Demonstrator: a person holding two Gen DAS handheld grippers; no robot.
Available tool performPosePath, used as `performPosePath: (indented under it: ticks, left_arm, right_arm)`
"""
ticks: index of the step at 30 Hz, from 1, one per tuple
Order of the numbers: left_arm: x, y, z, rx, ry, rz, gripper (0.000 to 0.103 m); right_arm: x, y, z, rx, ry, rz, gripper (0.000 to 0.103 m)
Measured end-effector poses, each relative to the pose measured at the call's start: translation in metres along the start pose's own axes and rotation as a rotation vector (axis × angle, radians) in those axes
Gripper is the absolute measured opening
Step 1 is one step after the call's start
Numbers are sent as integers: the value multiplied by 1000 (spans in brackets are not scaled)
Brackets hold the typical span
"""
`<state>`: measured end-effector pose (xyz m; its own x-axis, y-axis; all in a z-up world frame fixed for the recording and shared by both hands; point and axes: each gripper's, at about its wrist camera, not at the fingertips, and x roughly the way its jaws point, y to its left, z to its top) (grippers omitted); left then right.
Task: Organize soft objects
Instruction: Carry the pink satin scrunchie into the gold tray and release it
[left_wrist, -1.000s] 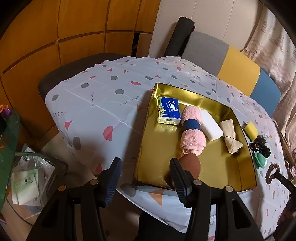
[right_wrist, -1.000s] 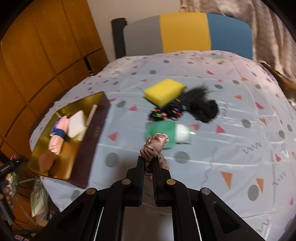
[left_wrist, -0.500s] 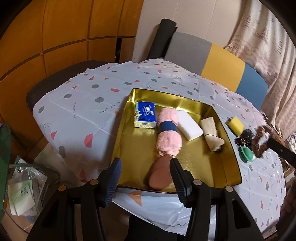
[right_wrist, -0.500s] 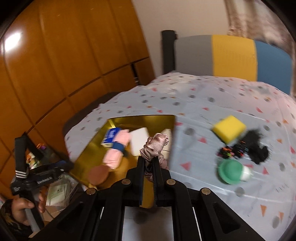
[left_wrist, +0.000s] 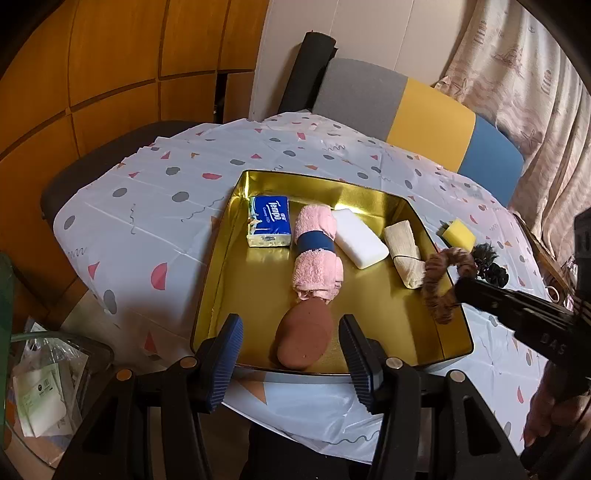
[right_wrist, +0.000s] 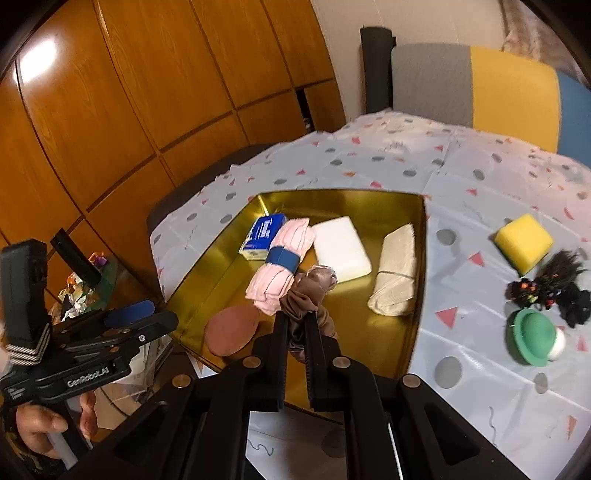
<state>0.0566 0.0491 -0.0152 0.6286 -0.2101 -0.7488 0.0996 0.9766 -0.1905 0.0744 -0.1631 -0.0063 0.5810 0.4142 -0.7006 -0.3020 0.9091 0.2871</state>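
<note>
The right tool (right_wrist: 296, 334) is clamped on a brown scrunchie (right_wrist: 308, 295), its two fingers pinched together on the fabric, which bunches up above the tips and hangs down between them. In the left wrist view the scrunchie (left_wrist: 443, 284) hangs as a loop from the tip of that tool, above the right side of the gold tray (left_wrist: 417, 218) and just by its right wall.

The left tool (left_wrist: 290, 349) has its fingers spread apart with nothing between them, and it sits at the near edge of the tray. In the right wrist view it shows at the lower left (right_wrist: 131, 314), held in a hand (right_wrist: 40, 432).

Inside the tray lie a blue pack of tissues (left_wrist: 269, 225), a rolled pink towel (left_wrist: 317, 253) with a blue band around it, a white sponge (left_wrist: 360, 238), a rolled beige cloth (left_wrist: 404, 251) and a round brown pad (left_wrist: 304, 338) nearest the left tool. The towel touches the tissues on one side and the white sponge on the other.

The tray rests on a counter covered with a white spotted cloth (left_wrist: 155, 206). On that cloth, to the right of the tray, are a yellow sponge (right_wrist: 523, 242), a heap of black hair ties (right_wrist: 550, 288) and a green round object (right_wrist: 533, 341). Behind the counter stands a chair (left_wrist: 413, 103) with a grey, yellow and blue back.
</note>
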Motion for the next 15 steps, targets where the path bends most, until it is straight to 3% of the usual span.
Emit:
performPosePath:
  ticks: [11,15]
  left_arm:
    - [4,4,0,-8,8,-1,55]
    - [7,9,-1,-20,15,1,55]
  right_arm:
    - [55,-13,16,47,99,-5,8]
    - [78,-21,19,70,141,-33,14]
